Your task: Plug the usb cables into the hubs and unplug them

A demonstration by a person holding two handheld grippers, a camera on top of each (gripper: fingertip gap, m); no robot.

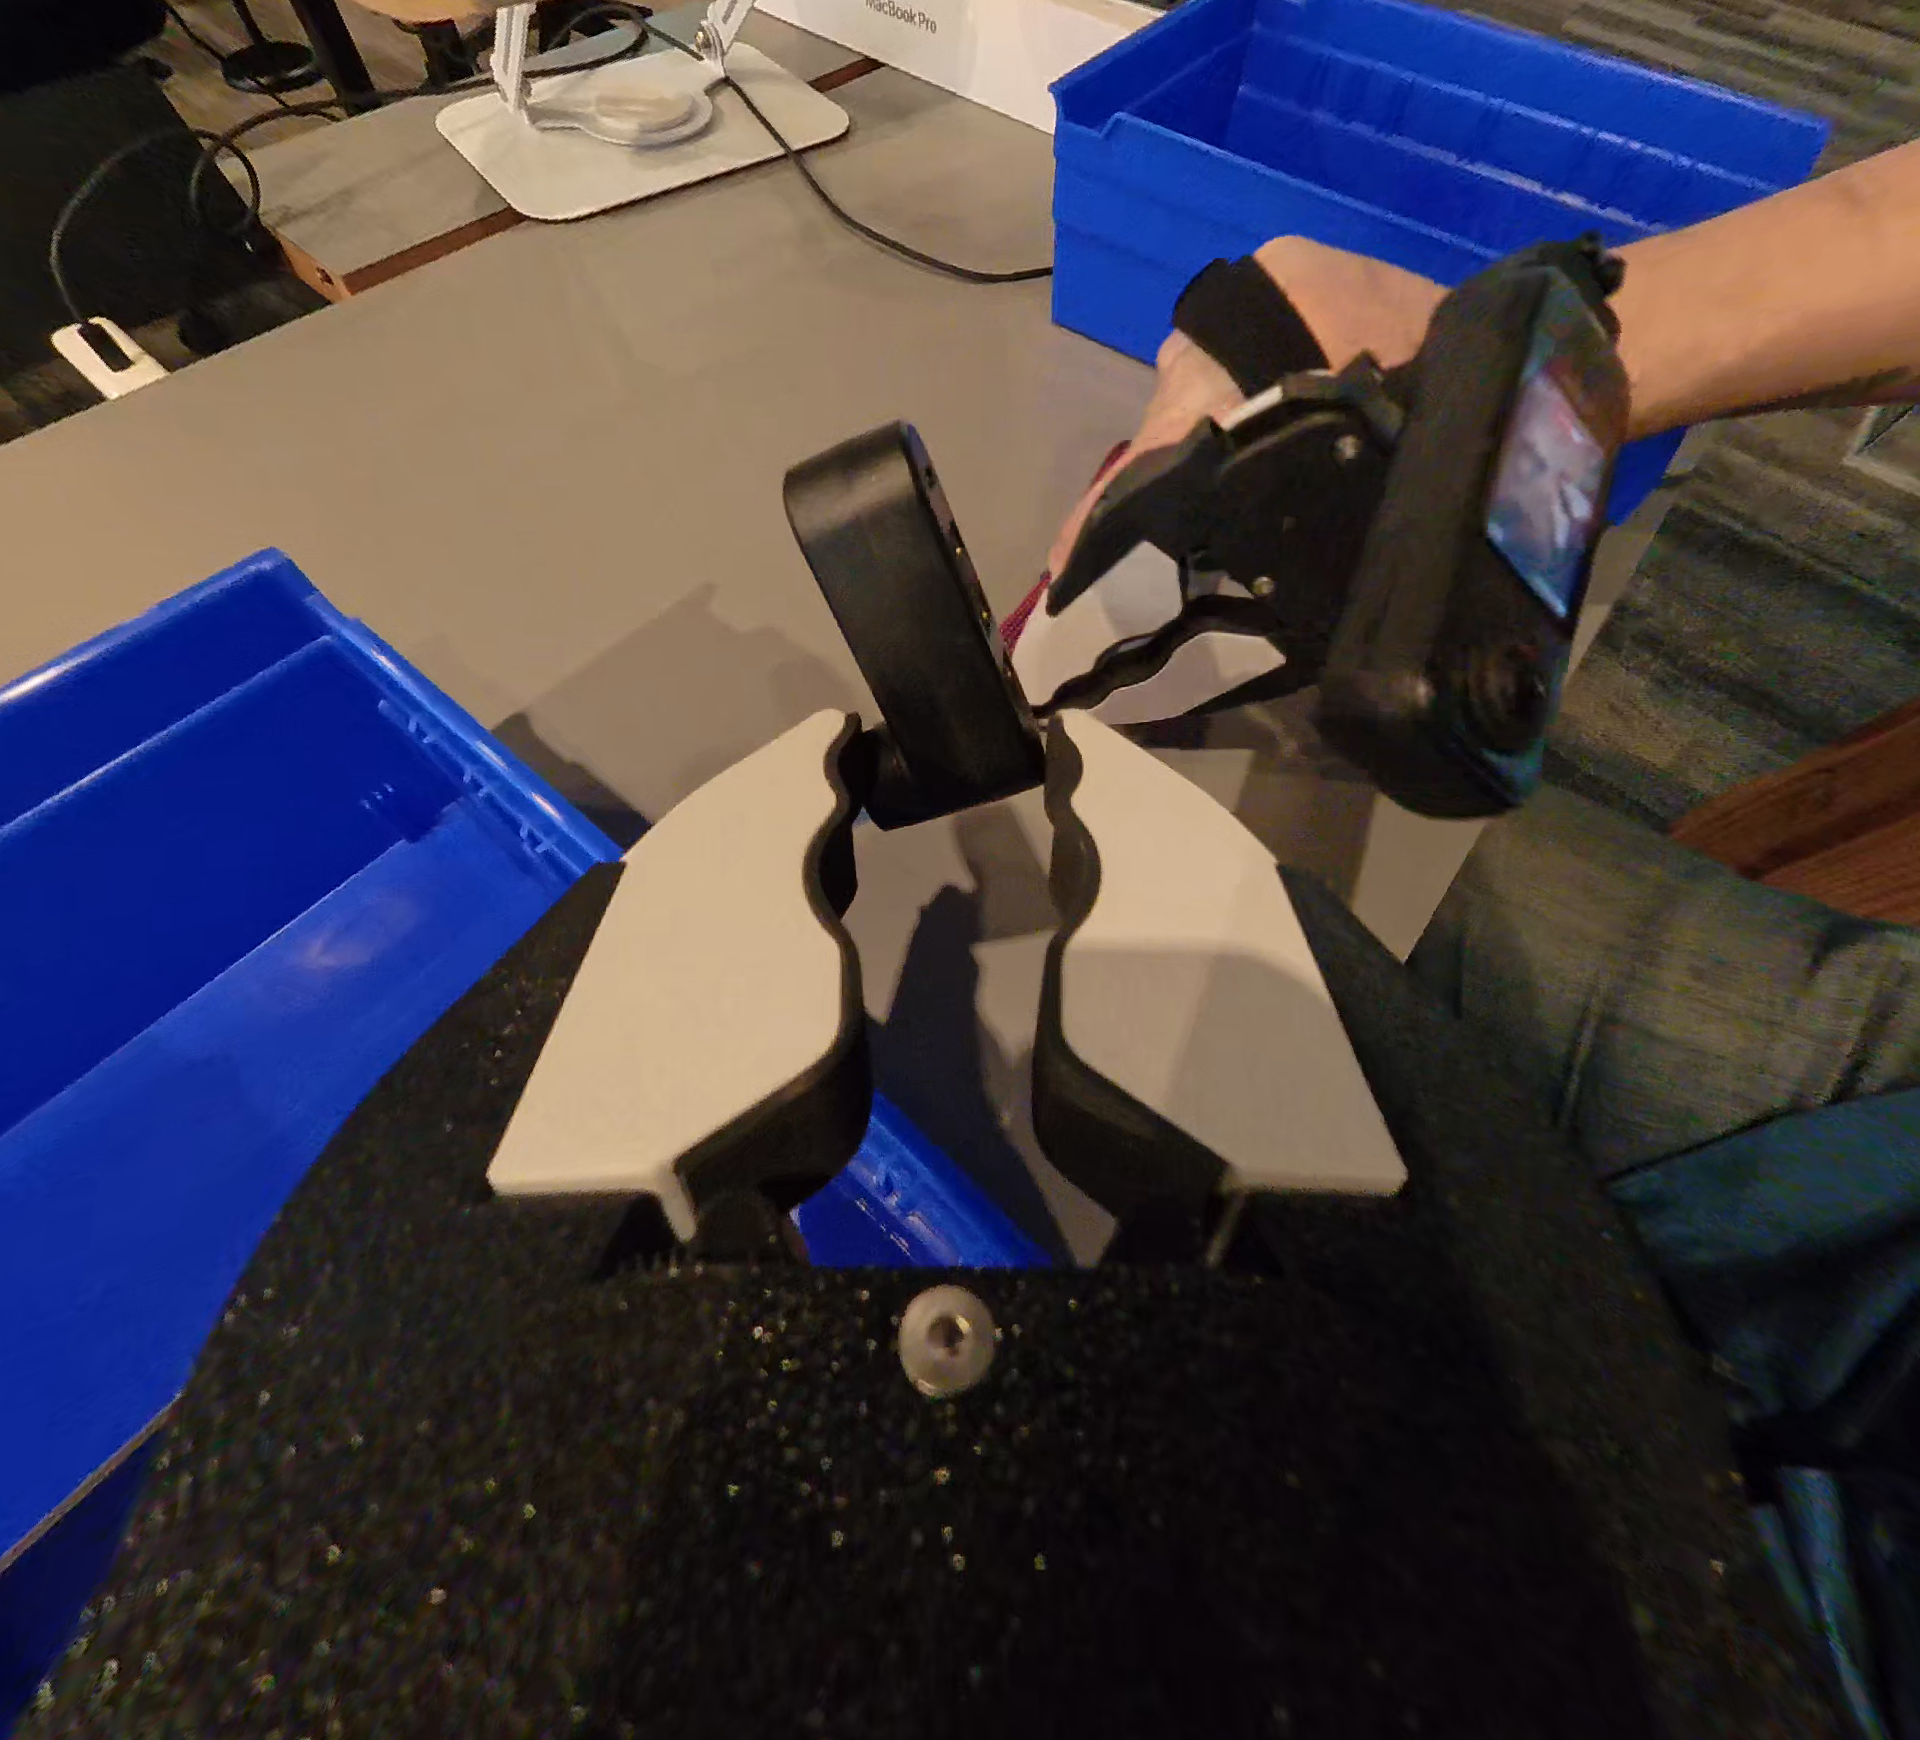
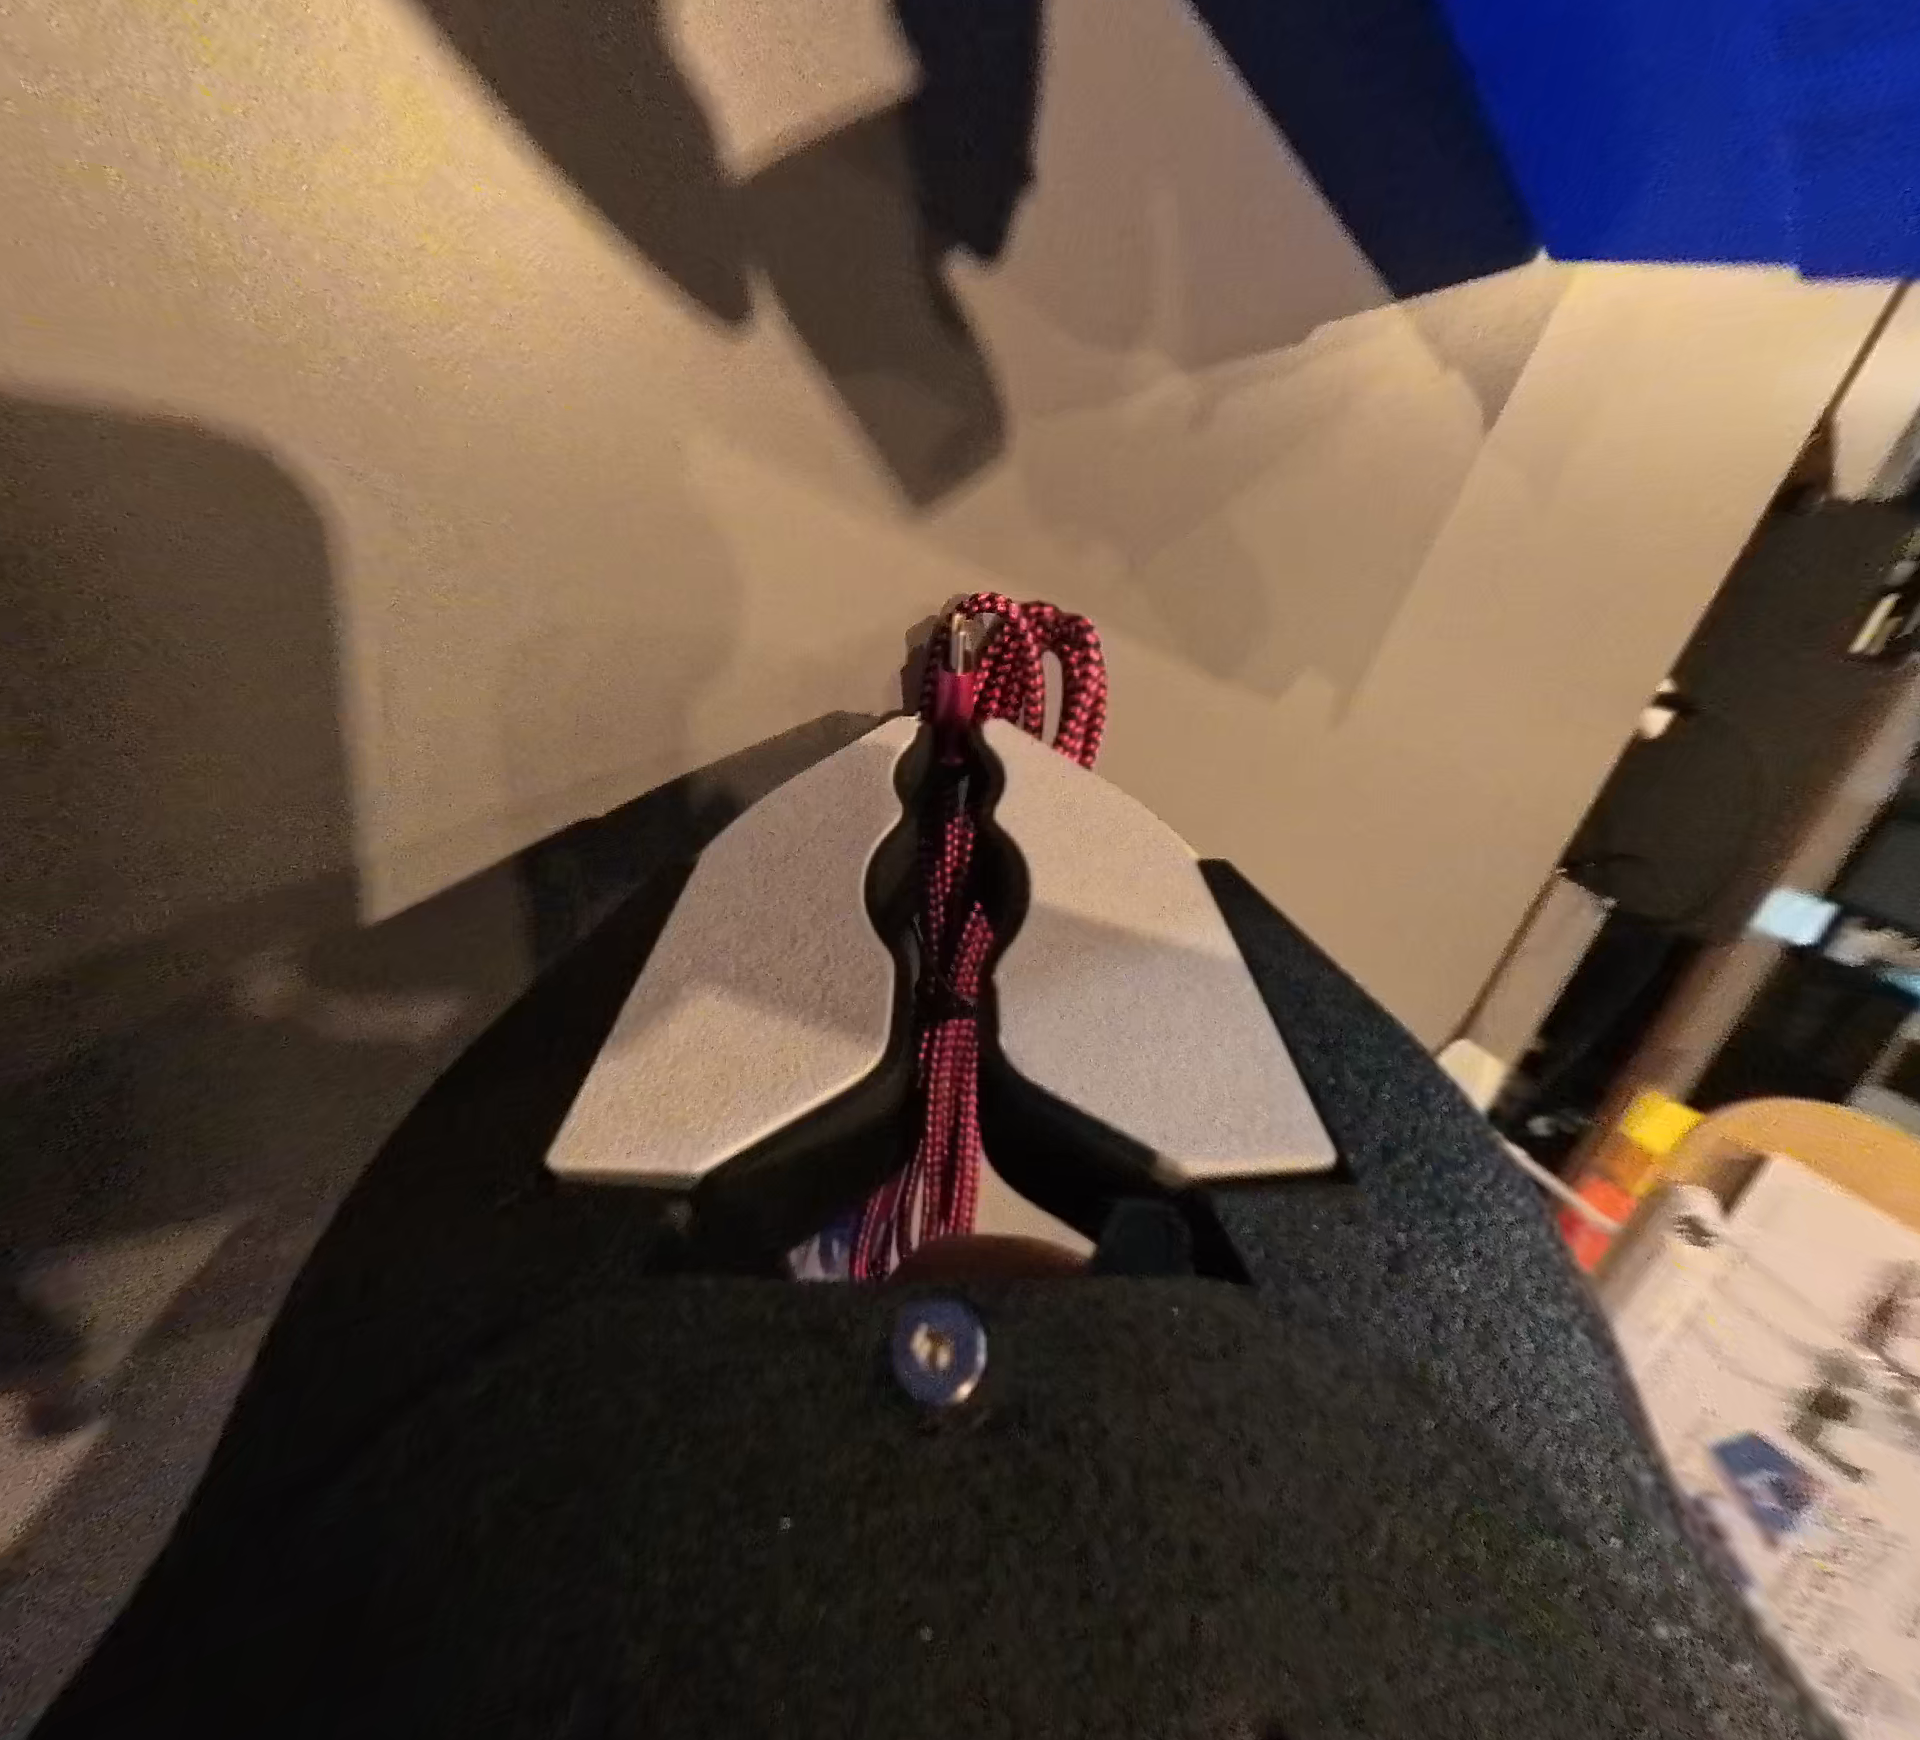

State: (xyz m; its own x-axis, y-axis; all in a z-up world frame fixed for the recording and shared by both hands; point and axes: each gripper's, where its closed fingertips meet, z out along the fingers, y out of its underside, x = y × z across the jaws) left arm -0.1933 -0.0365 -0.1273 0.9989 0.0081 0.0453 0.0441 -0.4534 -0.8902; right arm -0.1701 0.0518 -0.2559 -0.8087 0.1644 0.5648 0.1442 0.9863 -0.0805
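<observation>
1. Presently, left gripper (image 1: 951, 740) clamps the black hub (image 1: 904, 620), tilted above the grey table (image 1: 520, 402).
2. Right gripper (image 2: 951, 734) pinches the red braided cable (image 2: 1023, 667), just right of the hub.

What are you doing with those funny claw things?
A person holds a claw gripper in each hand. The left gripper pinches a black USB hub and holds it up over the grey table. The right gripper squeezes a bundled red braided cable, plug tip poking out. The cable isn't plugged in yet.
</observation>
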